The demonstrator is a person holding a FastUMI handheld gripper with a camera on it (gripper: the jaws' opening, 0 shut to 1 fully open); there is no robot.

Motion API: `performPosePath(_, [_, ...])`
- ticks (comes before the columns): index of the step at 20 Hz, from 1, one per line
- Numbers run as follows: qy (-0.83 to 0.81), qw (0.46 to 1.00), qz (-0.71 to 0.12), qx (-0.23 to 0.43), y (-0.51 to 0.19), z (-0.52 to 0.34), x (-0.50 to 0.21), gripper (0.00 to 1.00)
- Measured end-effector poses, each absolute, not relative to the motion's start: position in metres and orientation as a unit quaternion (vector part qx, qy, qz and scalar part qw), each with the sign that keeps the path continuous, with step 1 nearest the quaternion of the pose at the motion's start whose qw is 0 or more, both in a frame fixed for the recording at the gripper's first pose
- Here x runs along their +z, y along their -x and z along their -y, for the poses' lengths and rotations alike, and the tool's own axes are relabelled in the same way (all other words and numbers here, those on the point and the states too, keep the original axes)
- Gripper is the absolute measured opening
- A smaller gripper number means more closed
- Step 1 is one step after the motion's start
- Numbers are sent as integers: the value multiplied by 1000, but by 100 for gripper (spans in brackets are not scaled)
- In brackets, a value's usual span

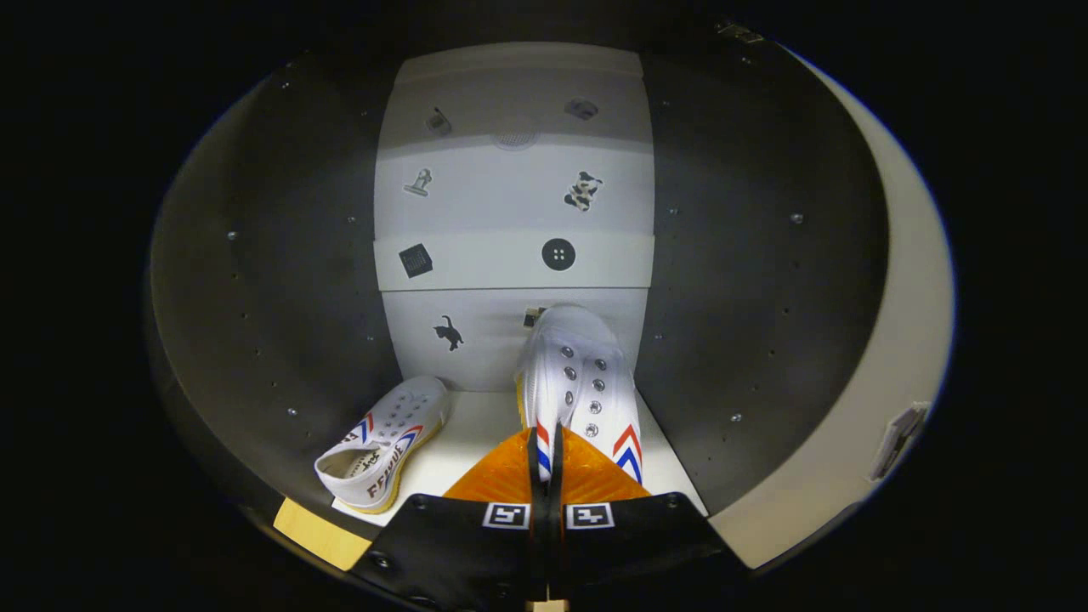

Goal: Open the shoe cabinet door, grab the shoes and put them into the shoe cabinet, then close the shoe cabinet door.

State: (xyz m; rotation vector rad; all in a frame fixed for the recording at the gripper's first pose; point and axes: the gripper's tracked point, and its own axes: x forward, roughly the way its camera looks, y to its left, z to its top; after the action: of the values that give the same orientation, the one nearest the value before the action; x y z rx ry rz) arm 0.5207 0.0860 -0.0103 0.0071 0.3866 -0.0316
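The gripper (545, 463) is inside the open shoe cabinet (280, 280), its fingers (586, 476) closed on the heel collar of a white canvas sneaker (586, 382). This held sneaker runs straight ahead from the fingers, its long axis in line with them, toe almost at the white back panel (510, 238). It appears to hang just over the cabinet's white floor (476, 425); contact cannot be confirmed. A second white sneaker (384, 446) lies on the floor to the left of the fingers, near the dark left wall, its toe angled inward and clear of the held shoe. Judgement: the placing step is nearly done; releasing requires a short descent straight down.
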Motion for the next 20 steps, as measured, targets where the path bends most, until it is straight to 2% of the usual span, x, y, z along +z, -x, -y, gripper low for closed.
performPosePath(8, [-30,967,-252,-19,-568,-89,-60,1])
performPosePath(14, [-49,958,-281,-15,-577,-98,-84,2])
performPosePath(19, [-61,956,-286,-12,-574,-103,-87,11])
performPosePath(20, [-62,959,-278,-12,-575,-104,-82,17])
